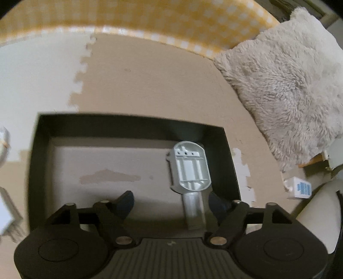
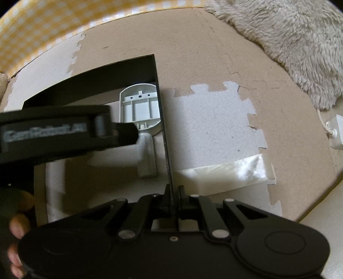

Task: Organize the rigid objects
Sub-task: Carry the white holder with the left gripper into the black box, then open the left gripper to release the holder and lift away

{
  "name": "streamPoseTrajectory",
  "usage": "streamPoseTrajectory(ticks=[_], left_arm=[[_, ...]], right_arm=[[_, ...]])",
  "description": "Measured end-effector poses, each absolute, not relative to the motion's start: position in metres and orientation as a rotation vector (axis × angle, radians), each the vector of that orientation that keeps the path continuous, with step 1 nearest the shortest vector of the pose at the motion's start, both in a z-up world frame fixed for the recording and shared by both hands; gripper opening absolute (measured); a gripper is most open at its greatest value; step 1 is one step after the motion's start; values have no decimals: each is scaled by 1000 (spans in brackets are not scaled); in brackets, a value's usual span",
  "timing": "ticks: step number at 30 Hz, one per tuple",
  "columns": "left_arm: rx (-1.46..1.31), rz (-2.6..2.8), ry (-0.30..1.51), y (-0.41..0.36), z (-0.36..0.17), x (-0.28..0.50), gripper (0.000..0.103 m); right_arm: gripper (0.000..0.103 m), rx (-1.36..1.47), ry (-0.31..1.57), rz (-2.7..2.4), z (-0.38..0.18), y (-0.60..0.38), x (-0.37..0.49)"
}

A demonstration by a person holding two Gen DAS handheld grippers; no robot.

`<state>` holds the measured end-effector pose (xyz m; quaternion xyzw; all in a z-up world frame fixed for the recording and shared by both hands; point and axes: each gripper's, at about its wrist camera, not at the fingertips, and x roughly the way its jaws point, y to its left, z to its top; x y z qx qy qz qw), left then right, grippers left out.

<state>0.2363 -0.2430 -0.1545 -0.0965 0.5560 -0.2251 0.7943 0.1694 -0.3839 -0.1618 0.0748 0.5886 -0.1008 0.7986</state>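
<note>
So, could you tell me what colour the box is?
Black box, seen best in the left wrist view.

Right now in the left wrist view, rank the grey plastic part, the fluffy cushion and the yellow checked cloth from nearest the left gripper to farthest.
1. Grey plastic part, inside the black box, just ahead of the left gripper.
2. Fluffy cushion, upper right.
3. Yellow checked cloth, along the top.

Grey plastic handle part (image 1: 189, 169) flat, hollow side up, in black box (image 1: 137, 126), right wall.

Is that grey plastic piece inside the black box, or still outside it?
Inside. The grey plastic piece lies flat on the floor of the black box, hollow ribbed side up, by its right wall.
</note>
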Motion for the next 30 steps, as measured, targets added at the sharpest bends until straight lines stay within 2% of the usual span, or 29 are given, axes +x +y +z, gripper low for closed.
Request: streamPoseTrajectory(ticks=[5, 11, 22, 30], left_arm=[[-130, -482, 1139, -235, -128, 233, 92], [-66, -487, 1068, -212, -92, 226, 100], [-28, -452, 952, -124, -37, 210, 103], [-29, -344, 922, -56, -27, 208, 103]], right_arm=[[7, 166, 1263, -217, -162, -384, 169], [7, 159, 1266, -217, -163, -384, 169], [8, 125, 1274, -219, -163, -377, 171], [8, 112, 1277, -224, -163, -374, 173]])
